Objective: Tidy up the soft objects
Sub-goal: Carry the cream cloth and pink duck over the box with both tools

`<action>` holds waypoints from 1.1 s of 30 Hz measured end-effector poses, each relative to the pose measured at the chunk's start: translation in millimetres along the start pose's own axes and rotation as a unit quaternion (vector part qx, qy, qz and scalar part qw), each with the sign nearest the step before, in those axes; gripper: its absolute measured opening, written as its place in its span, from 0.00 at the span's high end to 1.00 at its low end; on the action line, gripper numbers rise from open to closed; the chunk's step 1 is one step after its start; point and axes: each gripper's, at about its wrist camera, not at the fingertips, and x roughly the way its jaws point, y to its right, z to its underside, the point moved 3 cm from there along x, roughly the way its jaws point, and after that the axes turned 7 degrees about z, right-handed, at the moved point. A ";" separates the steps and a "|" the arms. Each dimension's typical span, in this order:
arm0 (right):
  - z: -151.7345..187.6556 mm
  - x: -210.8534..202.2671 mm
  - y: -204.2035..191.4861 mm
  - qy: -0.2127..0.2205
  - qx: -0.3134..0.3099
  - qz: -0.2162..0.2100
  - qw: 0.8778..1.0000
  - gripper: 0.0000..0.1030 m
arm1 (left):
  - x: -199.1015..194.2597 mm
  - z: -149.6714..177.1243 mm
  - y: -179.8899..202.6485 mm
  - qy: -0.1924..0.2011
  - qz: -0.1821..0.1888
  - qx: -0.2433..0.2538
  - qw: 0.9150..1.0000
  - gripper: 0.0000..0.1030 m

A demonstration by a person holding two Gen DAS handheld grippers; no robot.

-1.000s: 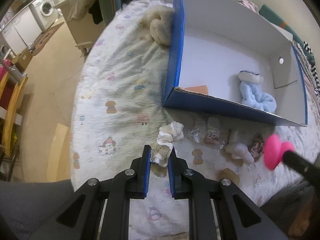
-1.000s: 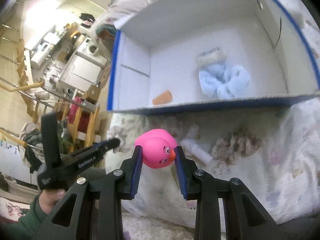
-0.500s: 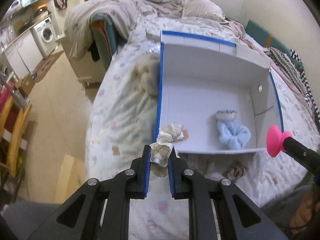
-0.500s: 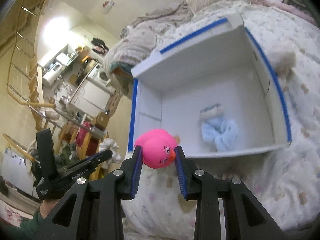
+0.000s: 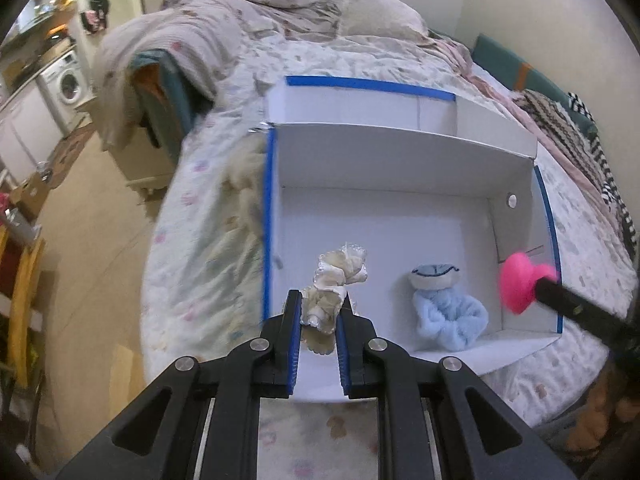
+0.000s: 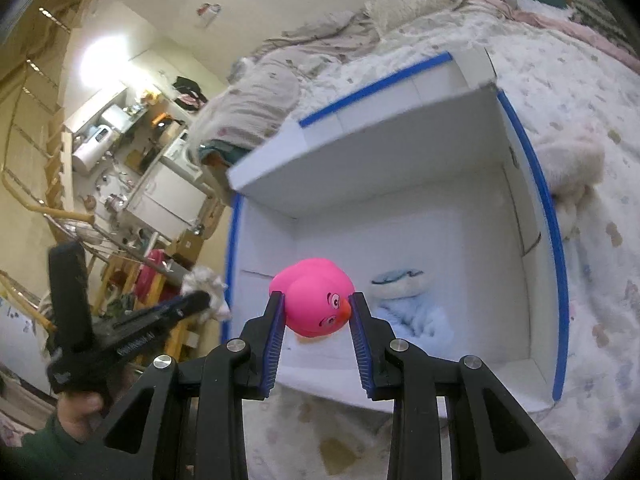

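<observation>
My left gripper is shut on a cream lace scrunchie and holds it above the near left part of the white box with blue edges. My right gripper is shut on a pink rubber duck above the box's near edge. The duck also shows in the left wrist view at the box's right wall. A light blue fluffy scrunchie lies inside the box, also in the right wrist view. The left gripper shows in the right wrist view.
The box stands on a bed with a patterned sheet. A cream plush item lies left of the box, and shows in the right wrist view. Rumpled bedding and a pillow lie behind. Floor and a washing machine are at left.
Both grippers have risen and moved forward over the box with their loads. The small items on the sheet in front of the box have dropped out of view.
</observation>
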 end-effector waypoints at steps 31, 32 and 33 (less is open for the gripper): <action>24.1 83.3 19.7 -0.124 0.020 0.087 0.988 0.67 | 94.3 20.0 21.9 -0.090 0.021 0.005 0.996 0.86; 24.4 82.5 20.6 -0.124 0.022 0.088 0.988 0.67 | 94.3 20.5 21.2 -0.090 0.019 0.005 0.996 0.86; 24.5 82.2 21.7 -0.124 0.023 0.089 0.988 0.67 | 95.4 20.3 20.1 -0.090 0.017 0.004 0.996 0.86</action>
